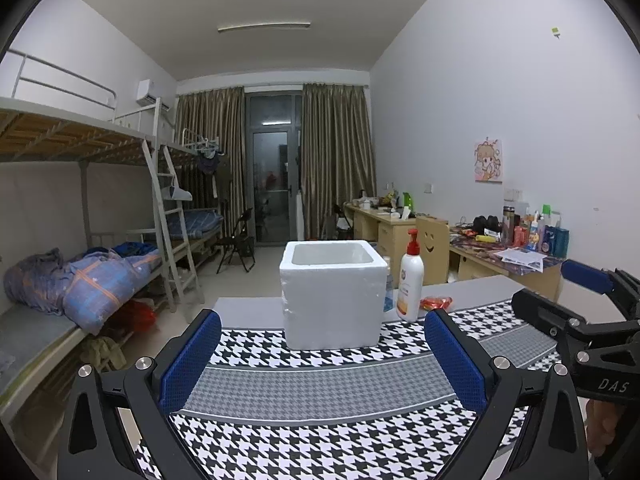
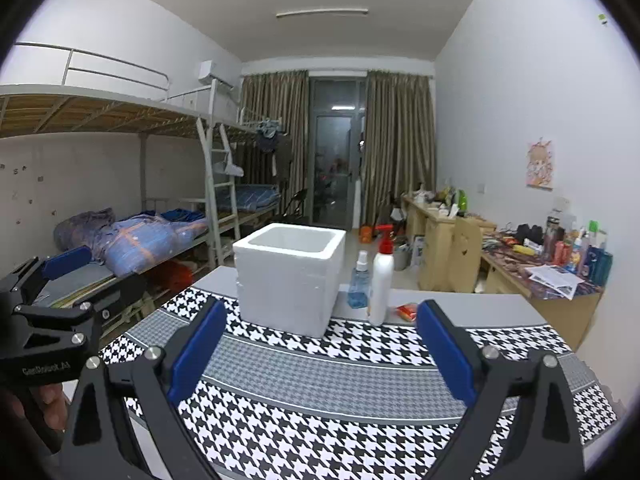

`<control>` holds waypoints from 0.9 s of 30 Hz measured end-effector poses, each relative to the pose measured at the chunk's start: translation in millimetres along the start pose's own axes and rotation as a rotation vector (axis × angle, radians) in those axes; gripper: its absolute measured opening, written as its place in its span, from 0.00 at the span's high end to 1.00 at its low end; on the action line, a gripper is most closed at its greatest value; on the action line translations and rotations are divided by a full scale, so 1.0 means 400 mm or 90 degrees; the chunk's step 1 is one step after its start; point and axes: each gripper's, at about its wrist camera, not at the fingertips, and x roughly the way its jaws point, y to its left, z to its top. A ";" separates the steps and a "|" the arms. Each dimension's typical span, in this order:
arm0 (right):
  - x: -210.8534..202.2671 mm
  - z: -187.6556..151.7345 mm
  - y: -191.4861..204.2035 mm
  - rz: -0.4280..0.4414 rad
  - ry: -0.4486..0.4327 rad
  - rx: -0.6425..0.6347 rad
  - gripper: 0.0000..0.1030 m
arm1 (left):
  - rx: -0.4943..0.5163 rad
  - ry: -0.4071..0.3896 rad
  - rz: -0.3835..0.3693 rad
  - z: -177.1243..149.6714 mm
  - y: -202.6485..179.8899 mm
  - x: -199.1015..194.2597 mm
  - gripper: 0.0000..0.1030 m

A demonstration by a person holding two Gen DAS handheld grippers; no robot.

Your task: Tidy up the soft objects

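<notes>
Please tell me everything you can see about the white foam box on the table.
The white foam box looks like polystyrene: thick walls, roughly cubic, open top with no lid. What shows of its inside looks empty. It stands upright at the far edge of the houndstooth cloth. A blue spray bottle stands beside it. Neither gripper touches it.

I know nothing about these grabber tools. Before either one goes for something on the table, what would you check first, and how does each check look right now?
1. Left gripper fingers spread, nothing between them: ok.
2. Right gripper fingers spread, nothing between them: ok.
3. White foam box upright on the houndstooth cloth, top open: ok.
4. Way to the box clear of the white pump bottle and blue spray bottle beside it: ok.
5. Soft thing to pick up: only a red packet shows; softness cannot tell.
</notes>
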 end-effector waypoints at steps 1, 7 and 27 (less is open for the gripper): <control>-0.004 -0.004 -0.001 -0.004 -0.004 0.001 0.05 | 0.000 -0.002 0.005 -0.005 0.000 -0.002 0.01; -0.014 -0.044 -0.011 -0.012 -0.001 0.024 0.04 | -0.003 -0.012 0.010 -0.040 0.000 -0.016 0.01; -0.061 -0.100 -0.008 -0.036 -0.009 0.021 0.00 | -0.012 -0.011 -0.012 -0.072 -0.017 -0.041 0.01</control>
